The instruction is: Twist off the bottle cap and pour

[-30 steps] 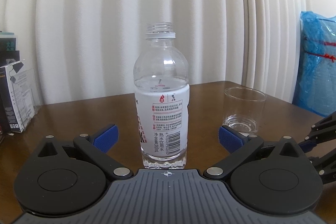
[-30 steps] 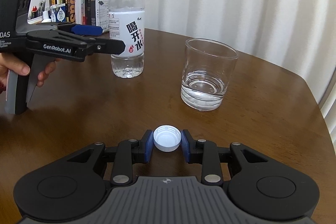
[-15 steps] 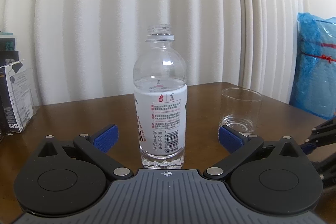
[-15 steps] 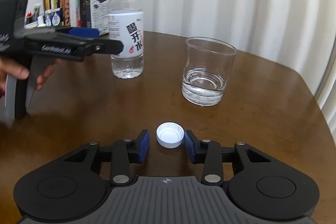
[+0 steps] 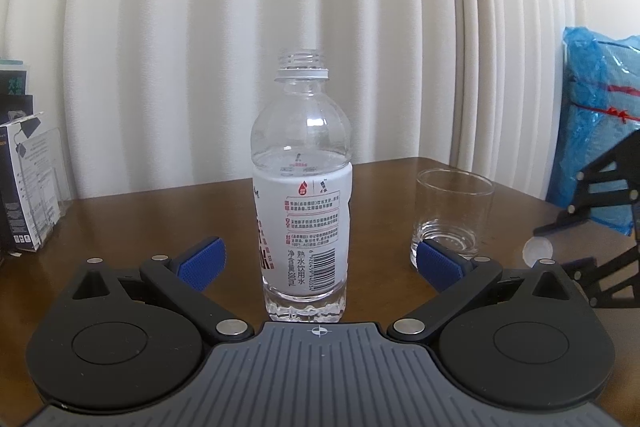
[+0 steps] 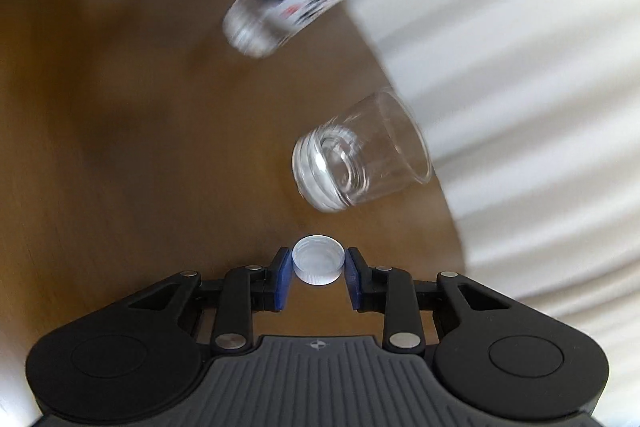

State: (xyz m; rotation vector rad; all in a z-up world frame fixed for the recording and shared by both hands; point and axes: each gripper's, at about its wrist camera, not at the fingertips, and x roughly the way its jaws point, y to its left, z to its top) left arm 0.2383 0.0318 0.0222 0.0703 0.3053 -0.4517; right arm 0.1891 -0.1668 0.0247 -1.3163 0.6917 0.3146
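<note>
The clear plastic water bottle with white label (image 5: 303, 227) stands upright and uncapped at centre frame in the left wrist view, on the brown wooden bench (image 5: 140, 227). The left tongs (image 5: 320, 259) are spread wide either side of its base, pads clear of it. The clear drinking glass (image 5: 452, 219), holding a little water, stands right of centre, apart from the bottle.

The small white plastic screw cap (image 6: 318, 265) sits low centre in the right wrist view, pinched between the pads of the right tongs (image 6: 318, 275), just below the glass.

Risks, as judged:
- The open bottle is unsecured; a knock would tip and spill it.
- A hard squeeze on thin plastic could push water out.
- The right tongs, near the glass, could nudge it.
- The shallow cap could slip.
</note>
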